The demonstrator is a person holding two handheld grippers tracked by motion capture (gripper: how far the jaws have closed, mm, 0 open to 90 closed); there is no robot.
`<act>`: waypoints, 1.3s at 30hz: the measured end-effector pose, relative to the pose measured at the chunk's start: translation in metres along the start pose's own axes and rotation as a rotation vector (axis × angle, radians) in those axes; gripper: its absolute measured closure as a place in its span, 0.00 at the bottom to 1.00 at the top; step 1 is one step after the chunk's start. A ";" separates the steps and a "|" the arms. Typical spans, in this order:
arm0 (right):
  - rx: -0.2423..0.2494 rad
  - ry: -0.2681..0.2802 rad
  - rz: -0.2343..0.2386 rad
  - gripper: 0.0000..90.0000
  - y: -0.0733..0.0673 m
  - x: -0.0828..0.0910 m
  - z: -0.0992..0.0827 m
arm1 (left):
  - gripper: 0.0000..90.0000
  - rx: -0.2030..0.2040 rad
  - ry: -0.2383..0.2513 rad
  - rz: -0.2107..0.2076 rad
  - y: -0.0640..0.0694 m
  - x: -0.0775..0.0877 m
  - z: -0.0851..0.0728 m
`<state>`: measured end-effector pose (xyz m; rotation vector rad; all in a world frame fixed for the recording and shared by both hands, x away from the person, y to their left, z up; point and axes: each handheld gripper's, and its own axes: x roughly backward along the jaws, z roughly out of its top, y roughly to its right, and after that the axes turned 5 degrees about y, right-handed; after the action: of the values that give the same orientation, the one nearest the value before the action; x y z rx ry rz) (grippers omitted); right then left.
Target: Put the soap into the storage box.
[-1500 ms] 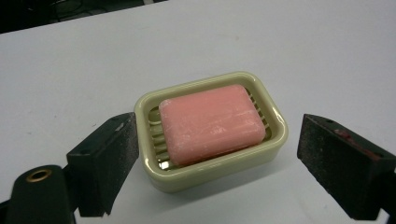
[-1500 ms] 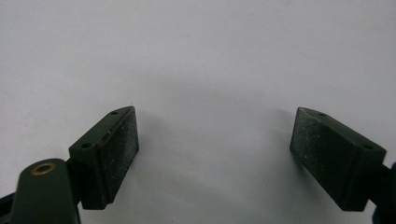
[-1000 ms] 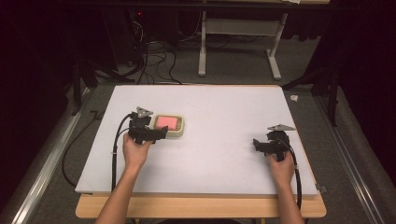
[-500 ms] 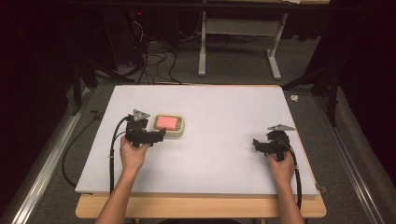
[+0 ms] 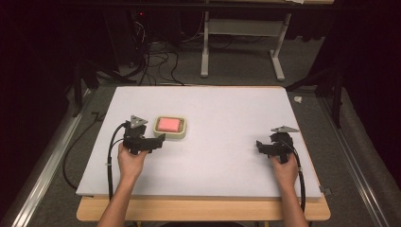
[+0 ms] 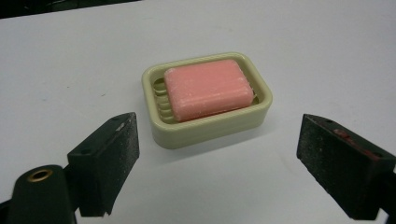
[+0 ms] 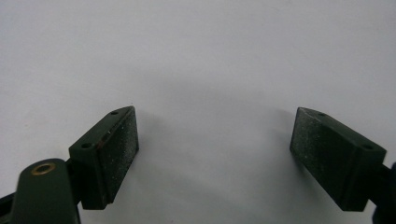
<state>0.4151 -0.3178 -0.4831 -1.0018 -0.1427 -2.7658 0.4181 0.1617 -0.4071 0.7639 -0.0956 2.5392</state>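
Clearly the step in hand is the approach to the soap dish [image 6: 208,100], before any grasp. The dish, cream in colour, stands flat on the white bench [image 5: 222,109], in the left half of it, and a pink soap bar [image 6: 207,88] lies inside the dish, on its ribbed floor and a little turned against its walls.

The left tongs [image 5: 158,140] are just beside the dish, at its near left corner, and they point toward it. In the left gripper view their jaws stand wide, one at each side of the dish and nearer to the camera than it, and they touch neither the dish nor the soap. Nothing is held.

The right tongs [image 5: 260,145] are well apart from the dish, far to its right on the bare bench. Their jaws also stand wide and hold nothing; they seem to rest low over the bench, though from these views I cannot tell if they touch it.

I judge that the work has hardly begun. The next move calls for bringing the left tongs forward until the jaws stand on both sides of the thing to be taken, either the dish by its long walls or the soap alone, and then closing. The soap looks smooth and could slip, so the grip should be centred and gentle.
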 end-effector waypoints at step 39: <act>0.000 0.000 0.000 0.18 0.000 0.000 0.000 | 0.16 0.018 -0.056 -0.054 0.007 -0.001 -0.025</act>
<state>0.4150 -0.3177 -0.4831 -1.0014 -0.1427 -2.7661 0.4035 0.1602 -0.4281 0.8335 -0.0701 2.4711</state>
